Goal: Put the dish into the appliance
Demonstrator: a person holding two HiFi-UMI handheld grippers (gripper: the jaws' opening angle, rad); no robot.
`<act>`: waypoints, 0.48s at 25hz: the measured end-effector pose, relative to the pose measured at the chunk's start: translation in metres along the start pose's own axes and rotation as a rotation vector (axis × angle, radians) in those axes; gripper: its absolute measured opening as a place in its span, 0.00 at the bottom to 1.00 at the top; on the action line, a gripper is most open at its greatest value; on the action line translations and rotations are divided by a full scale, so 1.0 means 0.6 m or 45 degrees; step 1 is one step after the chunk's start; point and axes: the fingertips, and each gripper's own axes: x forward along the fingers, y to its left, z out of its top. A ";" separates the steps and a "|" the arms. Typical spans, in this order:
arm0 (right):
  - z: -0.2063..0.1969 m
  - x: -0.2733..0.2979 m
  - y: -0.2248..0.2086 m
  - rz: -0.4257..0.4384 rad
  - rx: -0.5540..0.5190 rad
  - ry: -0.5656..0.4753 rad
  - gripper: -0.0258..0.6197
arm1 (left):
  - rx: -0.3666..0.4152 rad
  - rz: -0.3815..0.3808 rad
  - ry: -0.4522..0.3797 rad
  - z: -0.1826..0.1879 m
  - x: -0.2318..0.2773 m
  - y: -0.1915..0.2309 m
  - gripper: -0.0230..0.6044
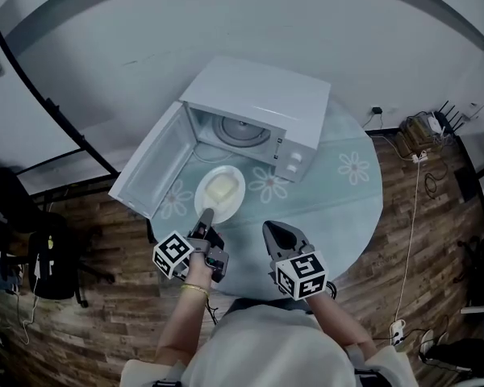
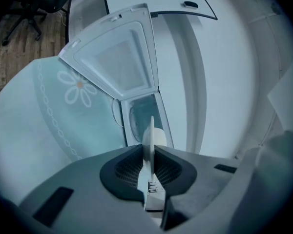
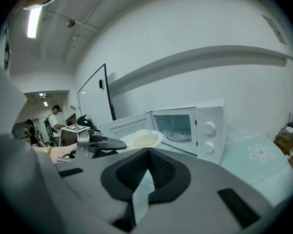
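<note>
A white plate (image 1: 220,190) with a pale lump of food (image 3: 144,136) on it hangs just in front of the open white microwave (image 1: 258,107). My left gripper (image 1: 205,216) is shut on the plate's near rim. In the left gripper view the plate (image 2: 149,140) shows edge-on between the pads, pointing at the oven cavity (image 2: 144,116). The microwave door (image 1: 157,164) swings out to the left, and the glass turntable (image 1: 244,131) inside is bare. My right gripper (image 1: 276,230) hovers over the table to the plate's right, shut and empty.
The microwave stands on a round table with a teal flower-print cloth (image 1: 347,192). A black chair (image 1: 32,248) stands at the left on the wood floor. Cables and a power strip (image 1: 423,131) lie at the right. People (image 3: 56,118) stand far off.
</note>
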 end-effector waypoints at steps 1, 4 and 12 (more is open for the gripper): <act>0.001 0.005 -0.004 0.000 -0.001 0.004 0.05 | 0.001 -0.001 0.008 0.005 0.015 0.002 0.11; 0.000 0.019 -0.016 0.000 -0.002 0.021 0.05 | -0.001 -0.005 0.013 0.019 0.059 0.009 0.11; 0.010 0.060 -0.054 0.020 -0.011 0.052 0.05 | -0.074 0.000 0.009 0.048 0.165 0.026 0.11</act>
